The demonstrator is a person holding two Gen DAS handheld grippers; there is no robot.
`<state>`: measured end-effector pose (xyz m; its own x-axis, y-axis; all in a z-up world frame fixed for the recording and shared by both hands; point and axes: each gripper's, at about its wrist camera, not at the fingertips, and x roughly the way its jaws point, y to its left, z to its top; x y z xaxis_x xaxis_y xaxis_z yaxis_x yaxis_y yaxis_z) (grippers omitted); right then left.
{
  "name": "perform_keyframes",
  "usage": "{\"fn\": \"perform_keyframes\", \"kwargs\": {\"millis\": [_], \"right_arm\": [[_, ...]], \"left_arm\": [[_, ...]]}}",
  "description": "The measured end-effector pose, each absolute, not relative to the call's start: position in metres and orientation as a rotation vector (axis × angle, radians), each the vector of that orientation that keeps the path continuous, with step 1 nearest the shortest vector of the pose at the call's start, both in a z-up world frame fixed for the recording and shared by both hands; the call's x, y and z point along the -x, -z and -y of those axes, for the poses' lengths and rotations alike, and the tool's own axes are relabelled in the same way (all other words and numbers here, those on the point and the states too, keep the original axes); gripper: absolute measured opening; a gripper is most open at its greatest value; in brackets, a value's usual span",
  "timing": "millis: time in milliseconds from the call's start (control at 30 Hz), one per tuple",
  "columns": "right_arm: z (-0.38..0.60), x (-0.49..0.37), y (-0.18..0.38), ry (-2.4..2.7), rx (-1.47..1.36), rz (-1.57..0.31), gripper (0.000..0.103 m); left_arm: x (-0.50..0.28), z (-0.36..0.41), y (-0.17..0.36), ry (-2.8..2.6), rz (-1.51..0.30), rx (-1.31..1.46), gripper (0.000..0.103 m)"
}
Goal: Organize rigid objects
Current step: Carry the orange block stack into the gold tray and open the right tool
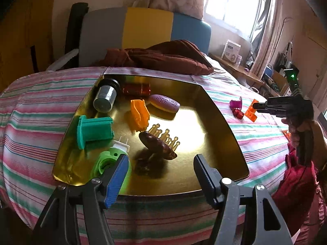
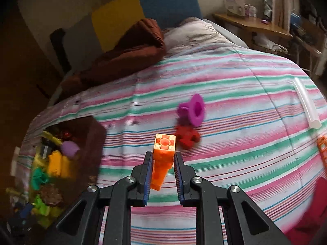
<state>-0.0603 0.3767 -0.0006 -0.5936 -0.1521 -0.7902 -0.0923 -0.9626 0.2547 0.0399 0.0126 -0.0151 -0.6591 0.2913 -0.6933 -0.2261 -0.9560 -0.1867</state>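
A gold tray (image 1: 204, 122) lies on the striped bed cover and holds several small things. Among them are a metal jar (image 1: 106, 96), a purple oval (image 1: 164, 103), an orange piece (image 1: 139, 114), a teal piece (image 1: 94, 130) and a green plug piece (image 1: 110, 159). A brown object (image 1: 157, 145) lies in the tray just beyond my left gripper (image 1: 160, 175), which is open with nothing between its fingers. My right gripper (image 2: 163, 163) is shut on an orange block (image 2: 163, 157), lifted off the cover to the right of the tray (image 2: 94, 134). The left wrist view shows the right gripper (image 1: 256, 106) too.
A magenta funnel piece (image 2: 194, 110) and a red piece (image 2: 187, 135) lie on the cover just beyond the orange block. A white tube (image 2: 306, 104) and an orange grid piece (image 2: 323, 149) lie further right. A brown quilt (image 1: 163, 57) is bunched behind the tray.
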Motion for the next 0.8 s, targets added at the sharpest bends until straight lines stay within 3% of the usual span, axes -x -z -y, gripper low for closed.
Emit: {"fn": "perform_keyframes", "kwargs": {"millis": [300,600,800], "right_arm": [[-0.288,0.041,-0.036,2.597,-1.245,0.342,0.021],[-0.188,0.062,0.002,2.448,-1.37,0.153,0.021],[-0.164,0.074,0.024,2.384,-1.432,0.131,0.021]], "left_arm": [[-0.043,-0.002,0.011,-2.689,0.112,1.088,0.067],[-0.047,0.012,0.009,-2.714,0.107,1.08,0.067],[-0.049,0.027,0.007,-2.753,0.126,1.073,0.067]]}}
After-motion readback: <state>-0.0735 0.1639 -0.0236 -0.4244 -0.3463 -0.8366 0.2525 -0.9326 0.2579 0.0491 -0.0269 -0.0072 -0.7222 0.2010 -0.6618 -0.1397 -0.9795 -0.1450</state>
